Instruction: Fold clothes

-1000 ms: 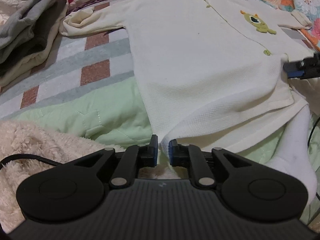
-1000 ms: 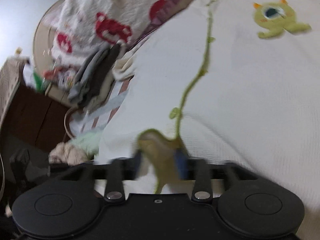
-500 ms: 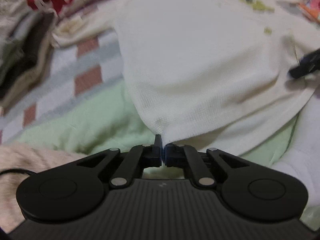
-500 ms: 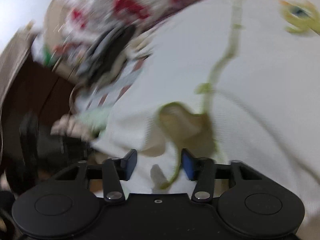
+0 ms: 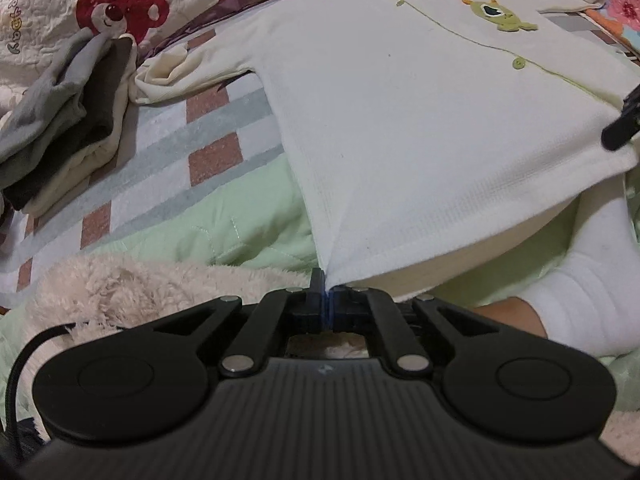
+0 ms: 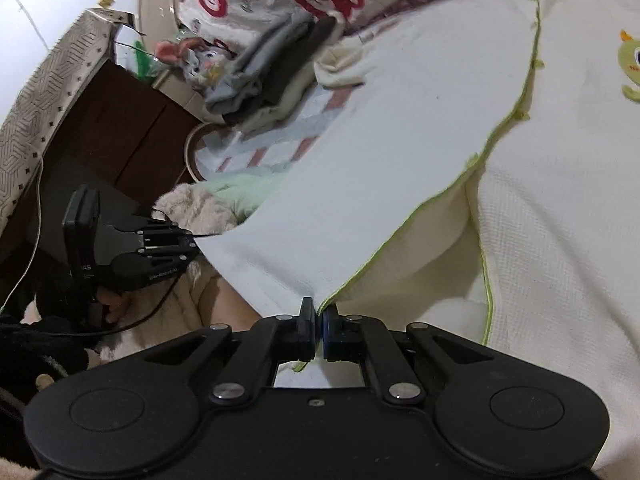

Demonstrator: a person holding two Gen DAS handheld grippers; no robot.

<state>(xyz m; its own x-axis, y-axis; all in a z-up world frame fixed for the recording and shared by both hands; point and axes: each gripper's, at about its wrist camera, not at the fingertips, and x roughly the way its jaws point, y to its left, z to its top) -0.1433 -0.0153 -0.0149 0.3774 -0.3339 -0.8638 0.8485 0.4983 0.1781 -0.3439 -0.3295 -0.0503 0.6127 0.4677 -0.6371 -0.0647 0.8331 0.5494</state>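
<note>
A cream long-sleeved top (image 5: 400, 112) with a green monster patch (image 5: 498, 14) and green piping lies spread on the bed, collar at the far end. My left gripper (image 5: 326, 300) is shut on its near left hem corner, which is pulled taut. The right gripper (image 6: 319, 326) is shut on the green-edged hem corner of the top (image 6: 380, 184) at the front opening; the placket gapes open beside it. In the right wrist view the left gripper (image 6: 188, 242) shows at the left, pinching the hem. The right gripper's tip (image 5: 622, 128) shows at the left wrist view's right edge.
A stack of folded grey and cream clothes (image 5: 68, 120) lies at the left on the checked quilt (image 5: 208, 152). A fluffy beige blanket (image 5: 120, 288) and a person's white sock (image 5: 580, 280) are near me. A bear-print quilt (image 5: 60, 8) lies behind, and a dark wooden cabinet (image 6: 120, 128) beside the bed.
Both grippers went from open to shut on the hem corners. The hem has lifted and pulled taut between them, and the front opening has spread.
</note>
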